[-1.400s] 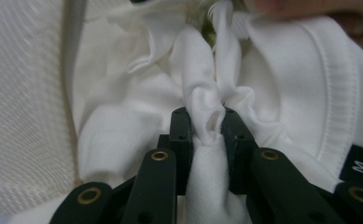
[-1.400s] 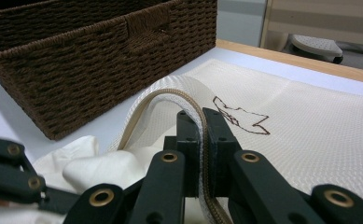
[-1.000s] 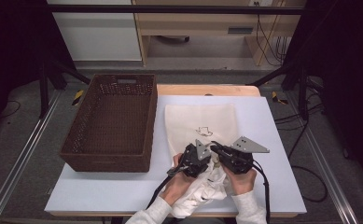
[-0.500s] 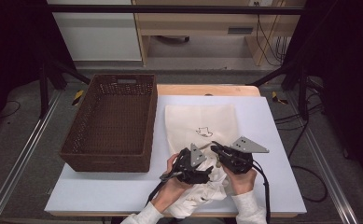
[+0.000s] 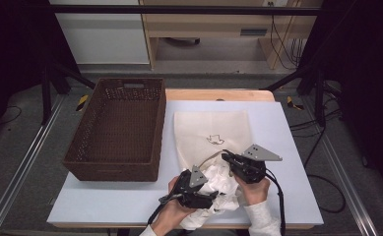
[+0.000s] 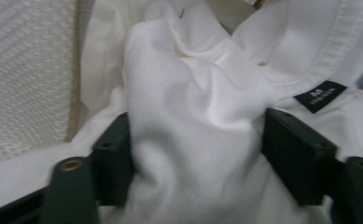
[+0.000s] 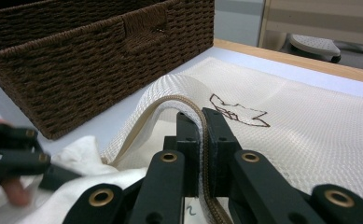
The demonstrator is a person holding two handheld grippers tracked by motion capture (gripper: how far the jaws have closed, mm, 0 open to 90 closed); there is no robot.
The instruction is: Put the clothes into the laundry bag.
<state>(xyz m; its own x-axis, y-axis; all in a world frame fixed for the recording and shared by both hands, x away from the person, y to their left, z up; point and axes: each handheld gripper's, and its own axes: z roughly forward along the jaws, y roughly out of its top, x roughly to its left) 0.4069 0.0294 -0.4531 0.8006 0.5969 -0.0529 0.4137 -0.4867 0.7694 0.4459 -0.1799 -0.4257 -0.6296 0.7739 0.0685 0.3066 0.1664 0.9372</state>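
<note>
Right gripper (image 7: 202, 121) has its jaws pinched tight on the zippered edge of the mesh laundry bag (image 5: 212, 130), lifting that edge up into a little arch so the mouth gapes. You can see the zipper (image 7: 170, 100) curving over and running down between the two jaws. Beyond its tips the bag lies flat on the table (image 5: 287, 132), with a small dark line-drawn emblem (image 7: 237, 112) just past the grip. Off to that gripper's left and a bit farther out sits the brown wicker basket (image 7: 76, 60).

Left gripper (image 6: 195, 158) is jaws apart, having just been opening and then easing back in a touch, with a bunched fold of the white garment (image 6: 193, 107) sitting between them. The cloth bulges against both inner faces, though it's too blurry and close for me to say it's actually clamped; looks more like loose contact. A black neck label (image 6: 320, 95) shows just beyond the right-hand jaw, and the bag's mesh is off to the left.

From above, the garment is heaped between the two grippers, right at the bag's mouth.
</note>
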